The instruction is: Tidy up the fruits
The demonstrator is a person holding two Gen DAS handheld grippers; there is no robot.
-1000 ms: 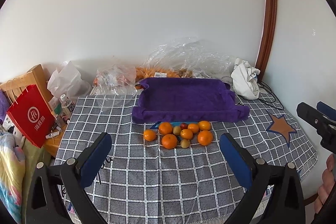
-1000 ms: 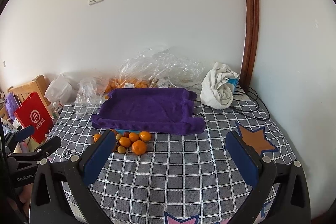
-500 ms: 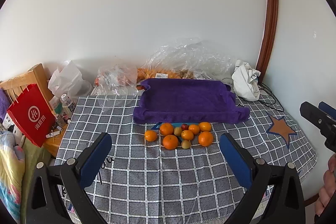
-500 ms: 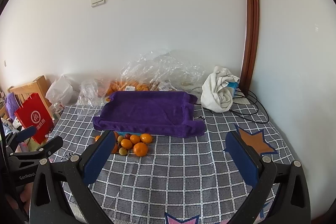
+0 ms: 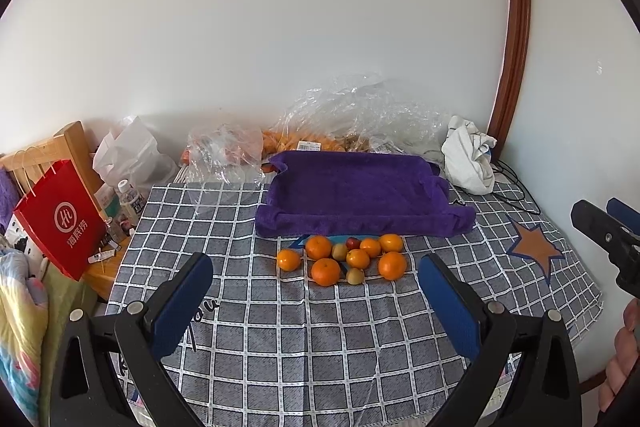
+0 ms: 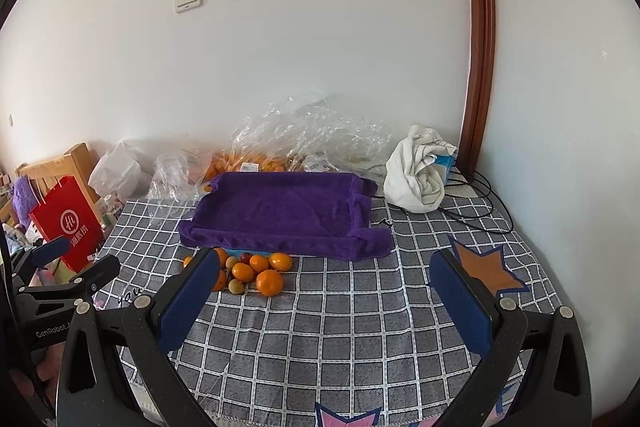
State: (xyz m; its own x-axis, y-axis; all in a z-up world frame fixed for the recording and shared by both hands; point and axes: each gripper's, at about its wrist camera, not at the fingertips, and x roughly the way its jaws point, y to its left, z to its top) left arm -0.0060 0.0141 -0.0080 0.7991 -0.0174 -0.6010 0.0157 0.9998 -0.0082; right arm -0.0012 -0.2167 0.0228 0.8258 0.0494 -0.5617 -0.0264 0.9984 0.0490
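Note:
A cluster of several oranges (image 5: 326,271), two small green-brown fruits (image 5: 355,275) and one small red fruit (image 5: 352,242) lies on the checked tablecloth (image 5: 304,339) just in front of a purple cloth-lined tray (image 5: 360,195). The cluster also shows in the right wrist view (image 6: 269,282), in front of the tray (image 6: 280,211). My left gripper (image 5: 316,303) is open and empty, above the cloth in front of the fruit. My right gripper (image 6: 326,299) is open and empty, to the right of the fruit.
Clear plastic bags (image 5: 360,115) holding more oranges lie behind the tray by the wall. A white bundled cloth (image 5: 468,159) and black cables sit at the back right. A red paper bag (image 5: 60,223), bottles and a wooden chair stand off the table's left edge.
Both views have shifted slightly, with the fruit and tray a touch lower in frame. Both grippers stay open and empty. No fruit has moved.

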